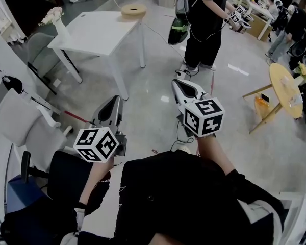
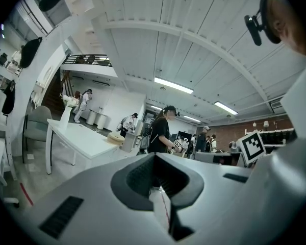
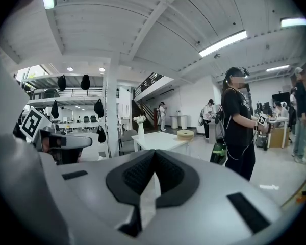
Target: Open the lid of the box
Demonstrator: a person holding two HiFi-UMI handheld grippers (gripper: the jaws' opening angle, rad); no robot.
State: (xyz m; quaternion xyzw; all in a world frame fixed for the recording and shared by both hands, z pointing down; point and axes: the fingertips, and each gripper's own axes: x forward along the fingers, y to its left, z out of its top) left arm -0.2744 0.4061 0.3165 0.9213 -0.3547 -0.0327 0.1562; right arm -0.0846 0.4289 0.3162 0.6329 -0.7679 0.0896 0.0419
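Observation:
A round tan box (image 1: 133, 10) with its lid on sits at the far end of a white table (image 1: 99, 32), well ahead of me. It also shows as the tan box (image 2: 116, 137) in the left gripper view and as the tan box (image 3: 185, 134) in the right gripper view. My left gripper (image 1: 111, 105) and right gripper (image 1: 182, 84) are held up in front of my body, far short of the table. The left gripper (image 2: 154, 156) has its jaws together with nothing between them. The right gripper (image 3: 154, 153) is likewise shut and empty.
A white vase of flowers (image 1: 55, 19) stands on the table's left corner, with a grey chair (image 1: 35, 52) beside it. A person in black (image 1: 206, 19) holding grippers stands ahead right. A round wooden table (image 1: 285, 88) is at the right and a white chair (image 1: 20, 121) at my left. Cables lie on the floor.

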